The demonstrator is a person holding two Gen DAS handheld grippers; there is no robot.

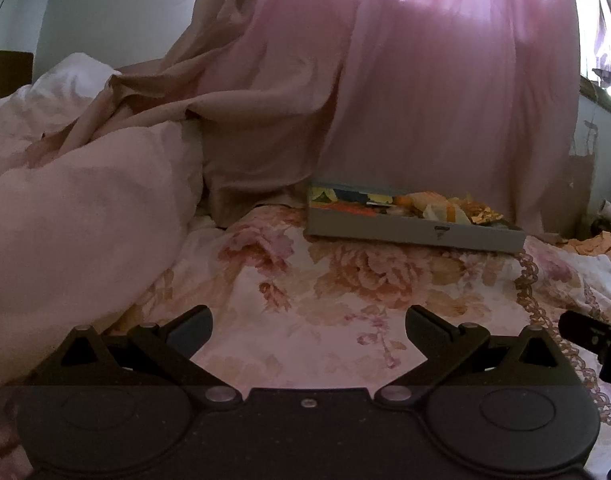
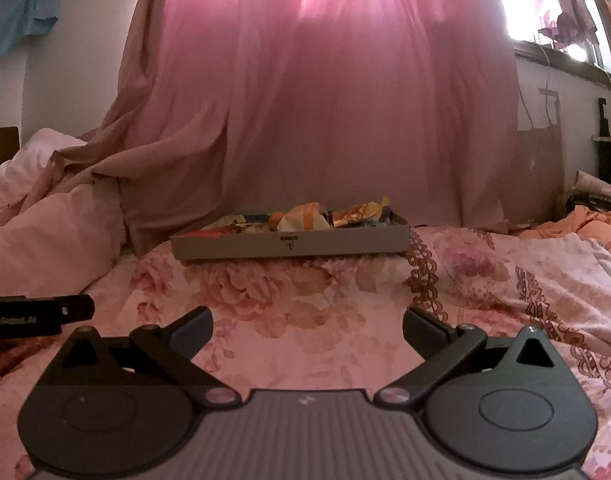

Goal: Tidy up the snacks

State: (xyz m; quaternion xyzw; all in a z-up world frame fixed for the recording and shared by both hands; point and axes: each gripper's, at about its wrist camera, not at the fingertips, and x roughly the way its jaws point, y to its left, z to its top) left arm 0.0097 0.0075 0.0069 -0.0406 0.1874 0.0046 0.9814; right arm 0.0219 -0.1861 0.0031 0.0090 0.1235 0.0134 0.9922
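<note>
Shallow grey rectangular cardboard tray (image 2: 345, 240), open-topped, lying flat on floral bedspread (image 2: 305, 300), at foot of pink curtain (image 2: 345, 100). Small dark mark at middle of its near wall. Inside: loose heap of crumpled snack wrappers (image 2: 309, 218), orange, yellow, gold foil and white, piled above rim toward the middle and right; flatter packets at left end.

Tray on the bed, before the curtain

Snacks (image 2: 305, 216) are held in a tray (image 2: 291, 242) set on the bed (image 2: 305, 312); a curtain (image 2: 325, 100) is hung behind it, and a heaped duvet (image 2: 45, 232) is piled left.
</note>
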